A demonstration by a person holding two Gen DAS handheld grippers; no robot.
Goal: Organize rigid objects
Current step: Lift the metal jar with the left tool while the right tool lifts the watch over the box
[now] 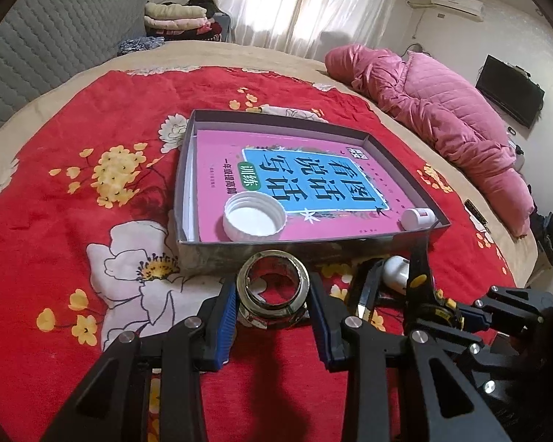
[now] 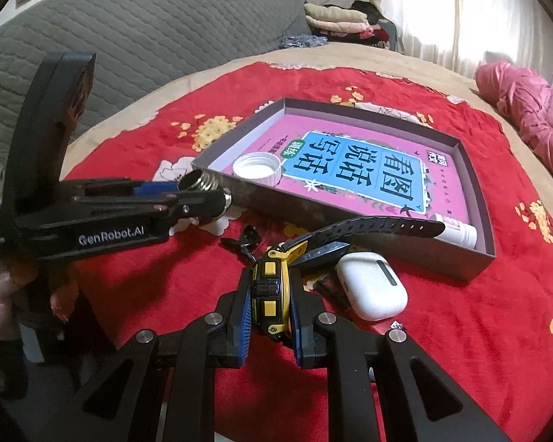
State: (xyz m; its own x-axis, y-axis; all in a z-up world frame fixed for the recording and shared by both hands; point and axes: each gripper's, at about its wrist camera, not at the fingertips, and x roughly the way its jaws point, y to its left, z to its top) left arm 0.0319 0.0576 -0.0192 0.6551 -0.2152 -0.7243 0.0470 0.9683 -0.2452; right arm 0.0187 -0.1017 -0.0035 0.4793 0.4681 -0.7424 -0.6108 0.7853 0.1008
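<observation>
My left gripper (image 1: 272,287) is shut on a threaded metal ring (image 1: 272,280), held just above the red blanket in front of the box's near wall. In the right wrist view the left gripper (image 2: 206,193) hangs at the box's near left corner, ring (image 2: 202,184) in its pads. My right gripper (image 2: 270,280) is shut on a yellow and black watch (image 2: 271,291); its strap (image 2: 368,226) sticks out toward the box. The grey shallow box (image 1: 313,246) holds a pink book (image 1: 295,180), a white cap (image 1: 254,219) and a small white bottle (image 1: 418,217).
A white earbud case (image 2: 370,285) lies on the blanket right of the watch, near the box wall (image 2: 475,258). A small black object (image 2: 247,243) lies between the grippers. A pink quilted jacket (image 1: 442,110) lies at the far right of the bed. A hand (image 2: 3,294) holds the left gripper.
</observation>
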